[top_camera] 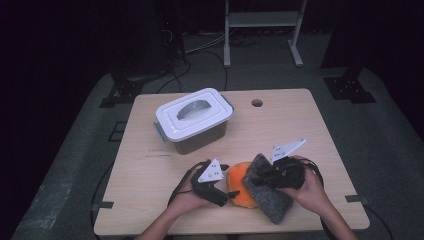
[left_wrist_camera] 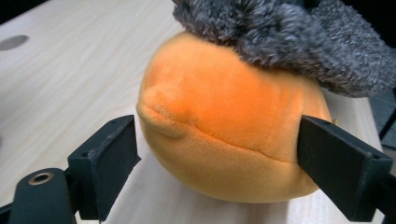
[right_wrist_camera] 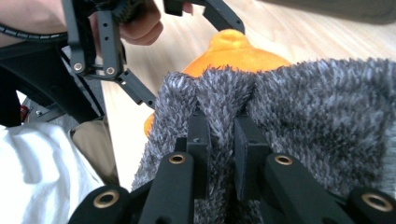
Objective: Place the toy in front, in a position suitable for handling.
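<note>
A round orange plush toy lies near the front edge of the wooden table. A grey fuzzy cloth is draped over its right side. My left gripper reaches in from the left. In the left gripper view the plush sits between that gripper's spread jaws and shows no squeeze, with the cloth on top of it. My right gripper is shut on a raised fold of the cloth. The plush peeks out behind that fold.
A white lidded box with a grey handle stands at the back left of the table. A round hole is near the far edge. A metal frame and cables lie on the floor beyond.
</note>
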